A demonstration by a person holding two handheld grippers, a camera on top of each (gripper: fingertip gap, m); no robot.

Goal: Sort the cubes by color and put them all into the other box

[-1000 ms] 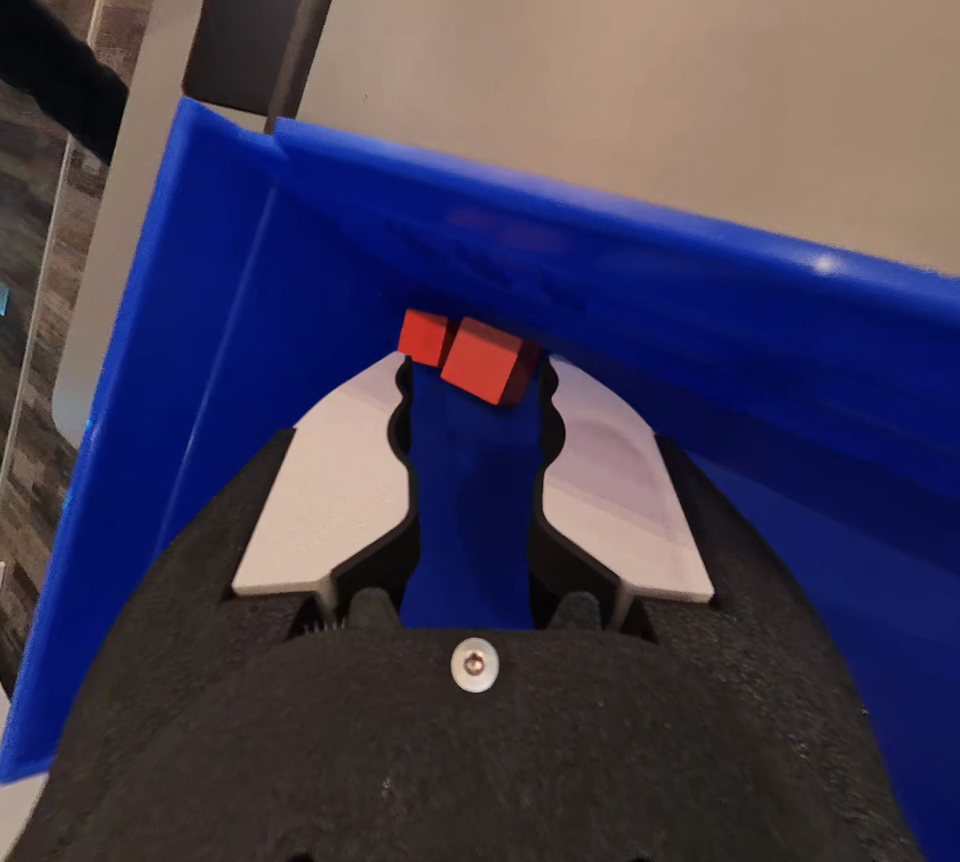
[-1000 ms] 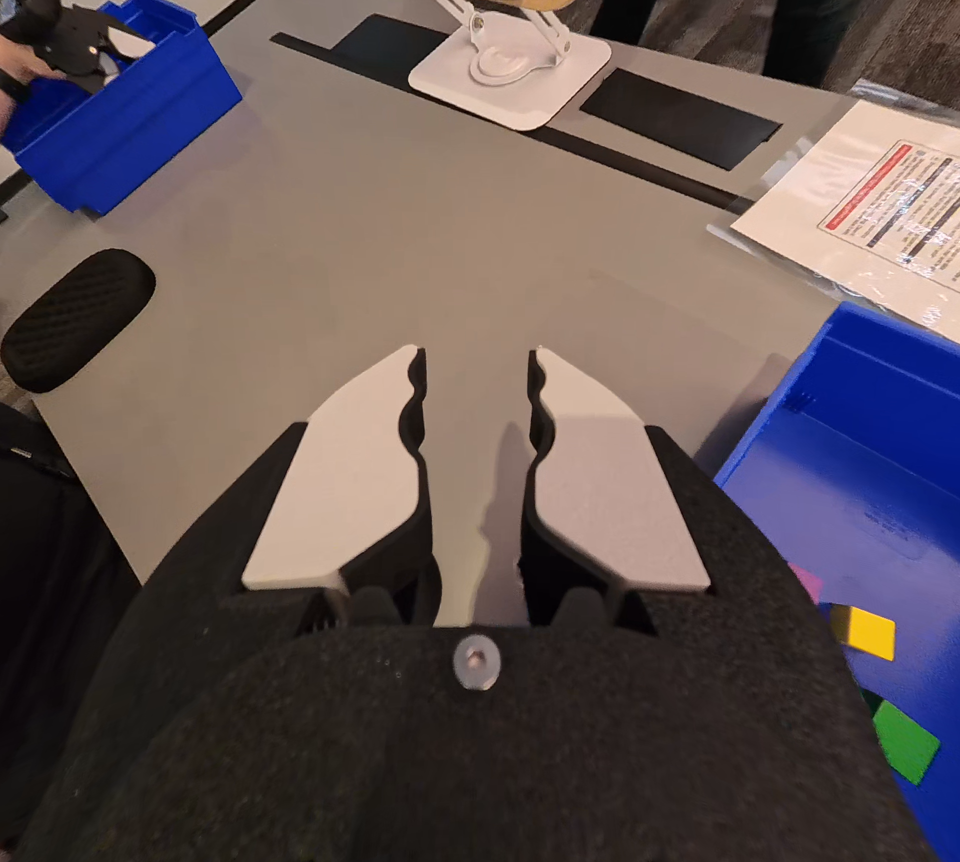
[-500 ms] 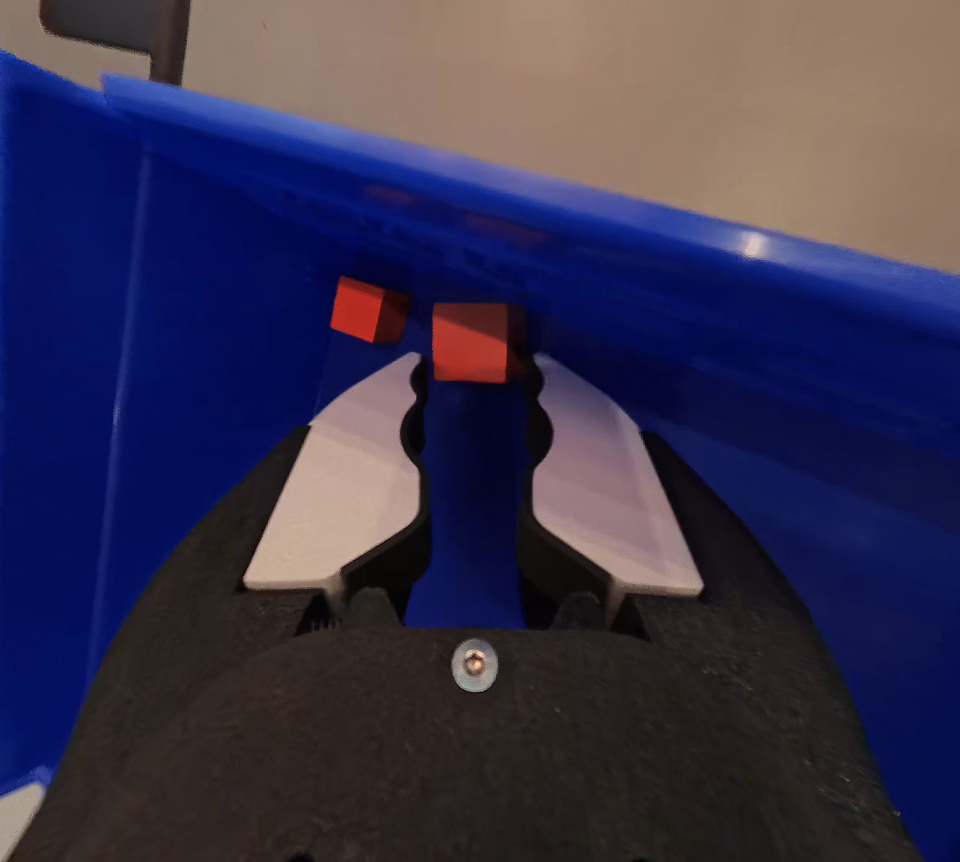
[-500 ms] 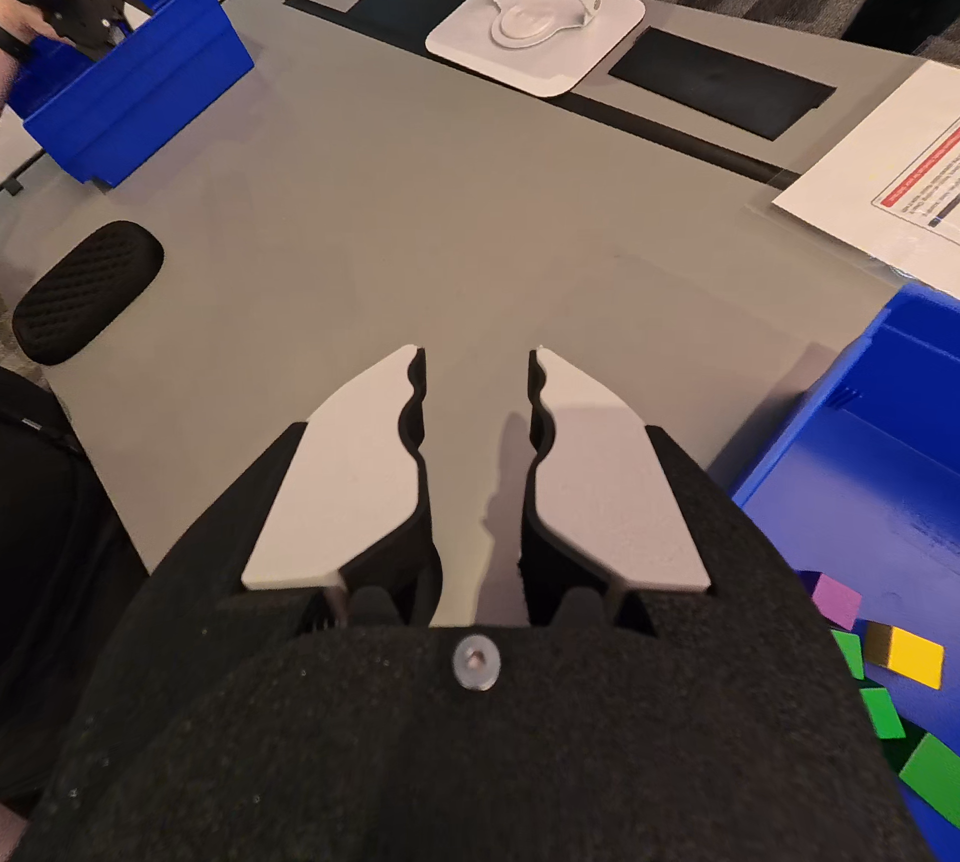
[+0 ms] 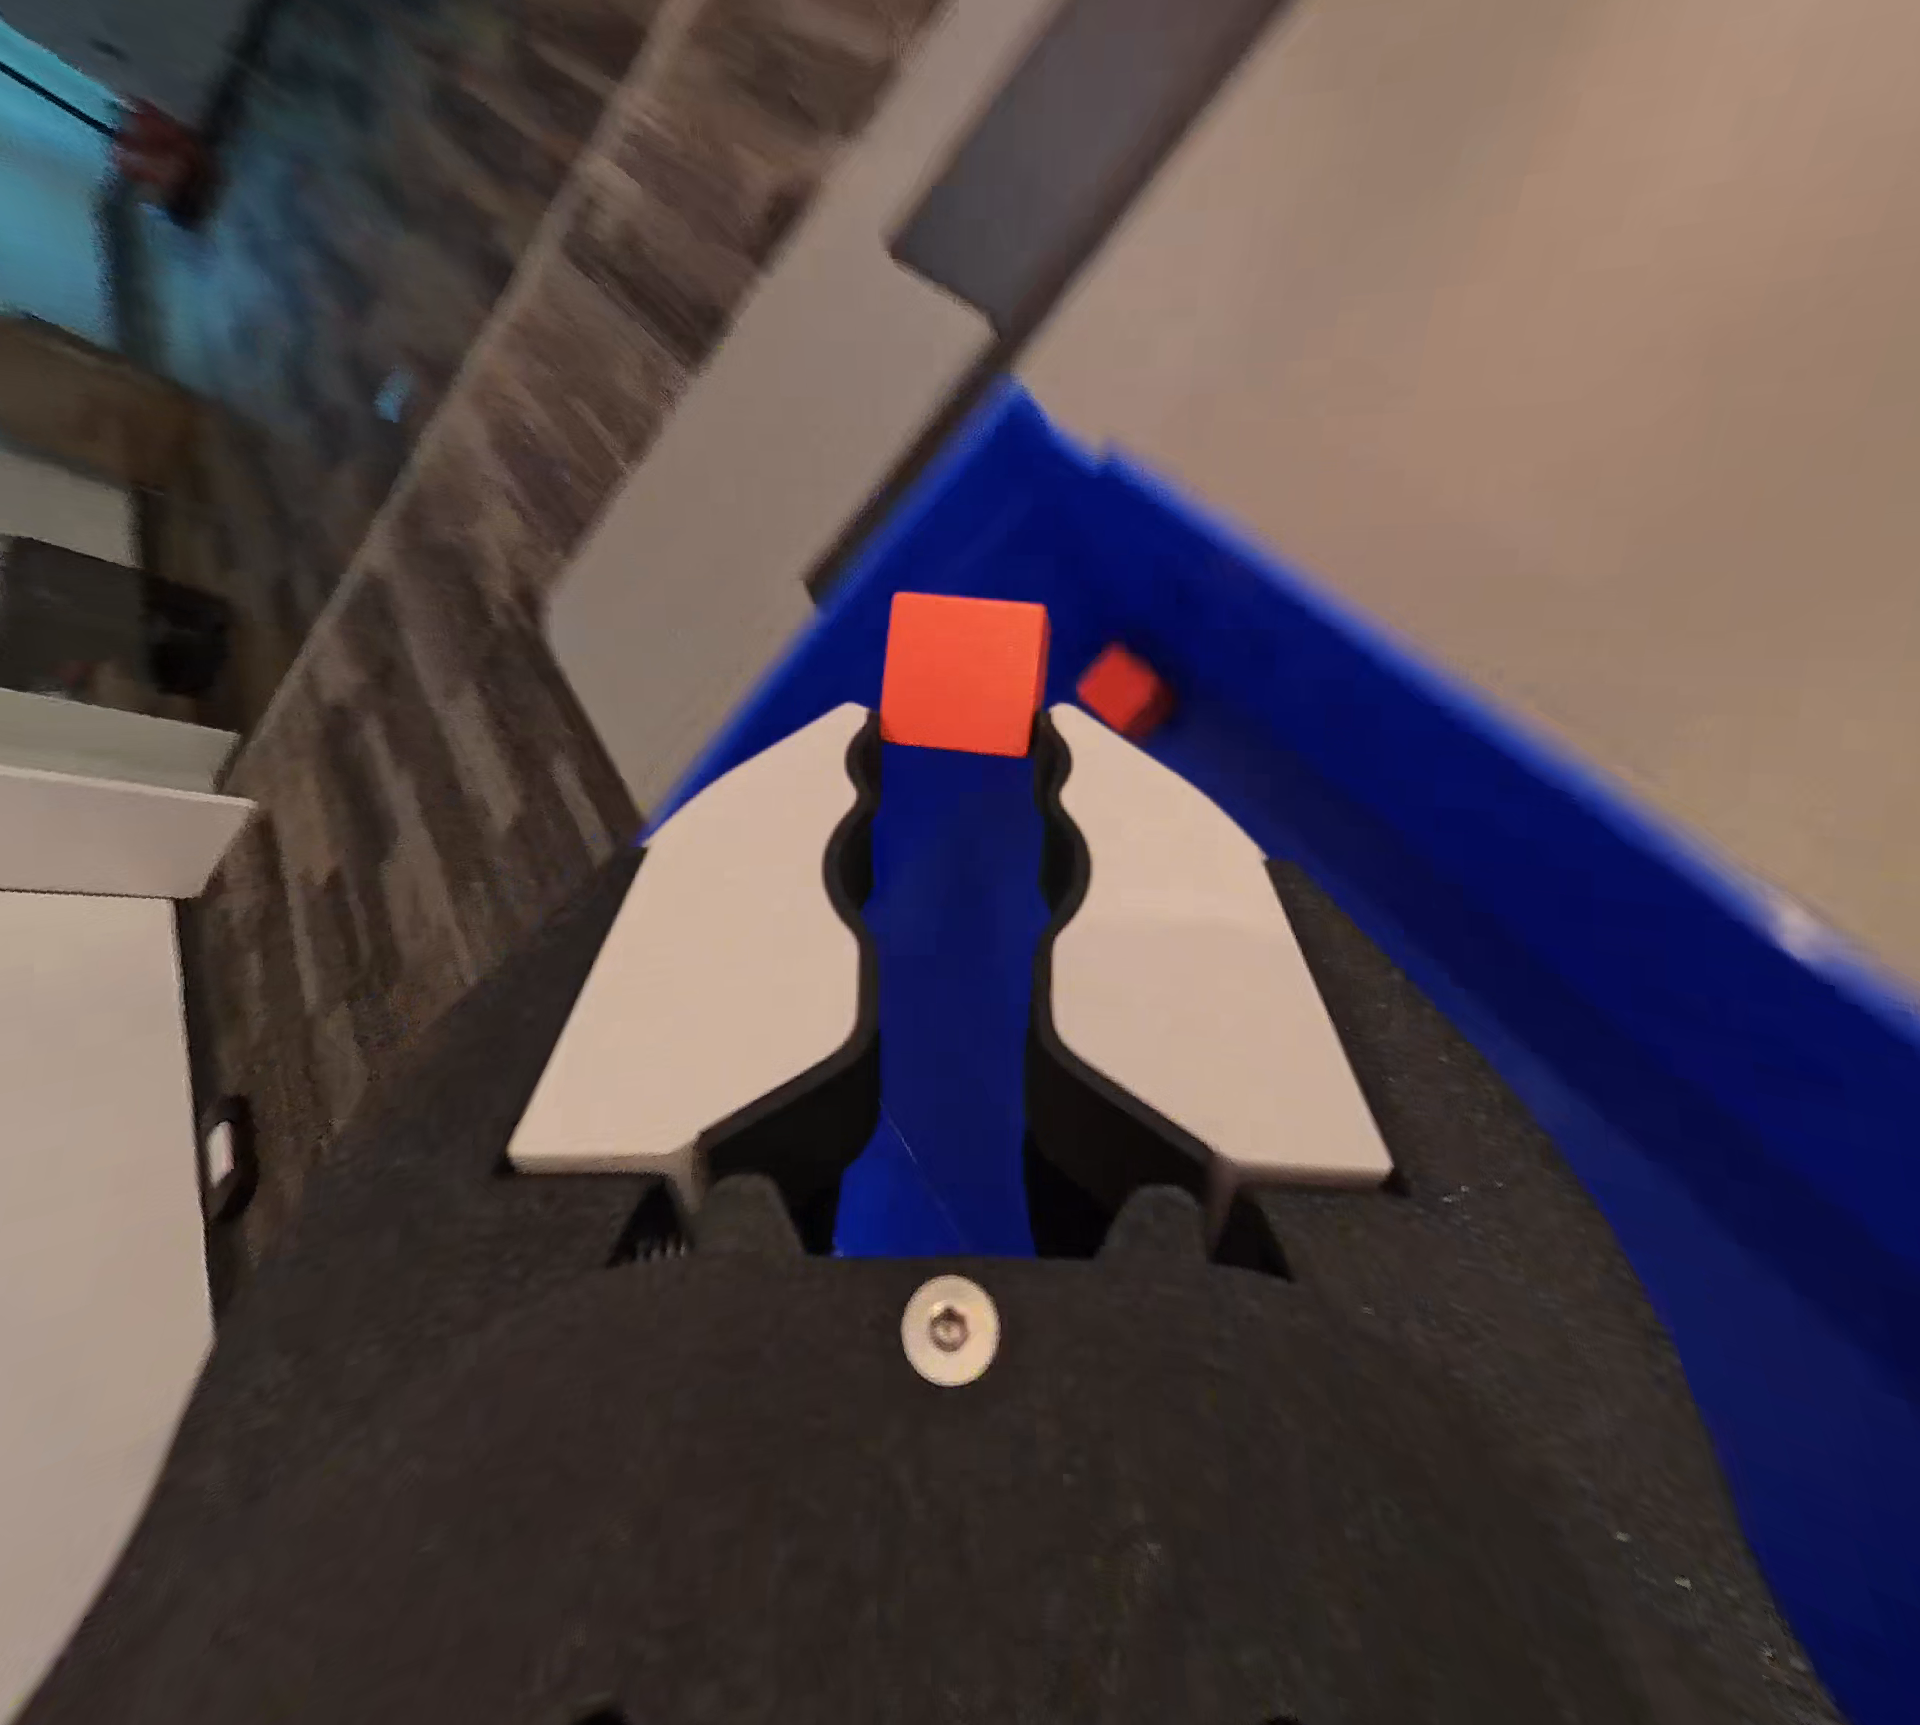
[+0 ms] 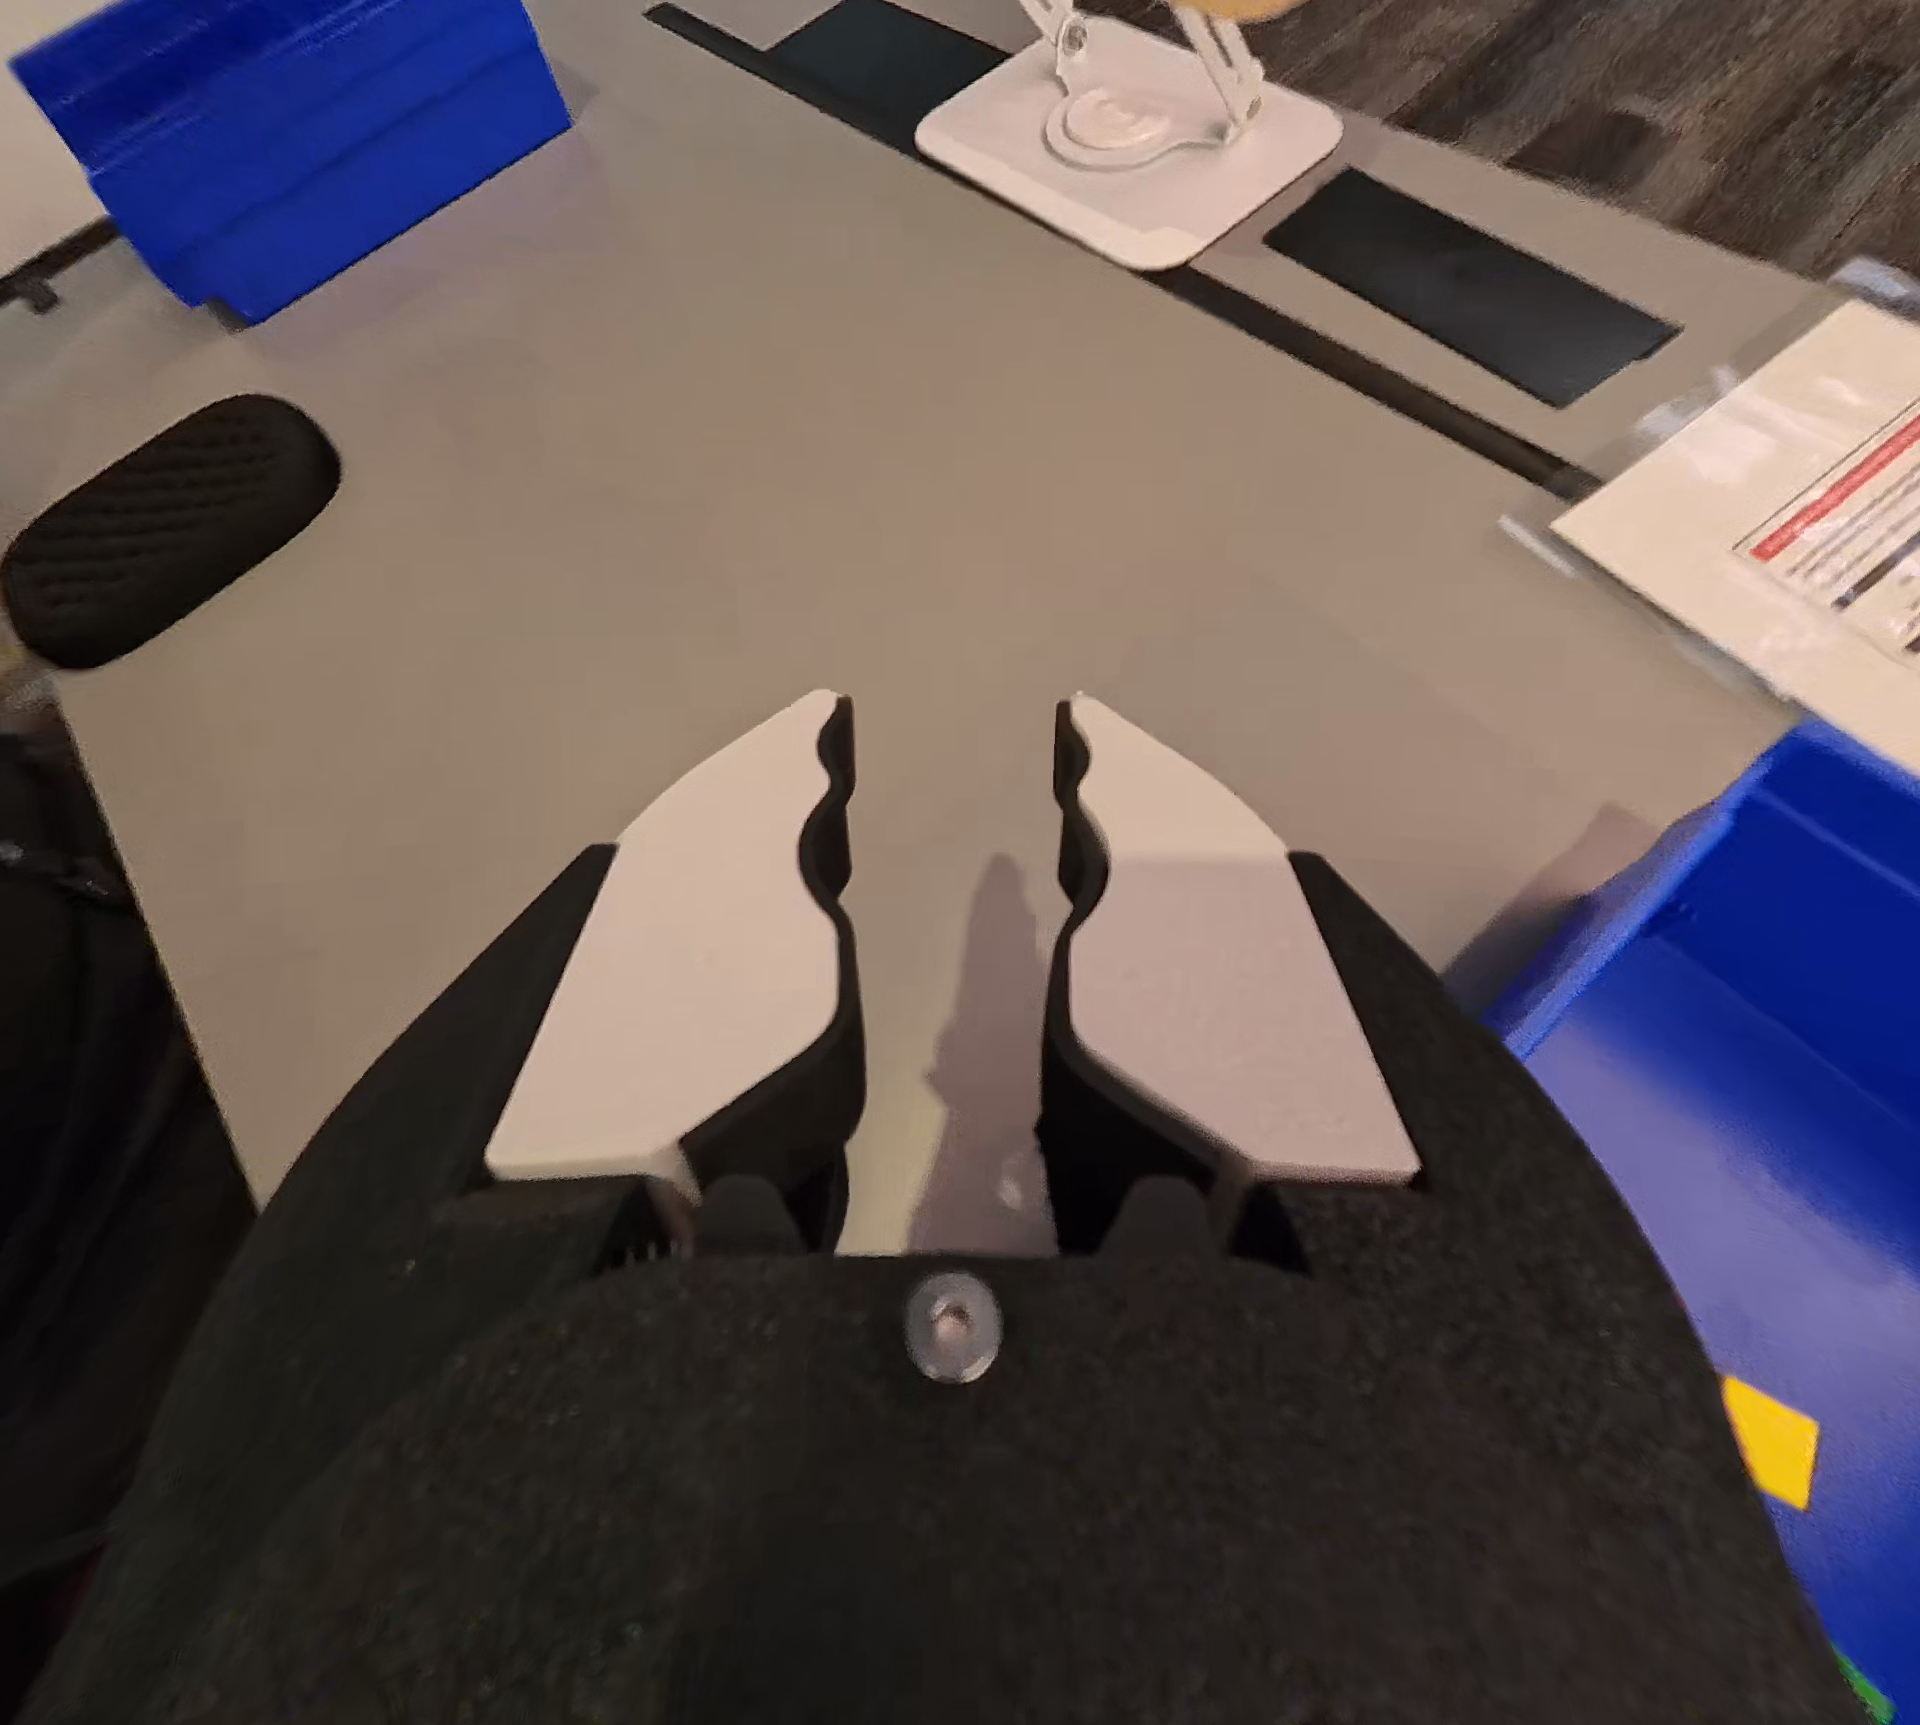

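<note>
Looking across a plain grey counter (image 6: pixel 831 449), I see dark strips set into it and a white stand (image 6: pixel 1132 158) at the far edge carrying a round wooden board with a sheet on it. A printed page (image 6: pixel 1787 522) in a clear sleeve lies to the right, a black padded armrest (image 6: pixel 166 527) pokes in at the left, and streaky brown-grey carpet (image 6: pixel 1662 13) runs beyond the counter.

My right gripper (image 6: pixel 954 730) hovers low over bare counter, level and pointing straight ahead, jaws apart with nothing between them. Just to its right sits the near blue box (image 6: pixel 1714 1104), a yellow cube (image 6: pixel 1771 1452) showing inside it and a sliver of green at the bottom corner.

Over on the far left, my left gripper (image 5: pixel 956 725) is tipped and rolled, so the room slants in its camera. Its jaws are clamped on a red cube (image 5: pixel 964 673), pinched at the very tips and held above the far blue box (image 5: pixel 1455 792). A second red cube (image 5: pixel 1122 688) lies inside that box, close against its wall, just beside the one I'm gripping. From the right camera, the held cube hangs over the box's far corner, clear of the rim.
</note>
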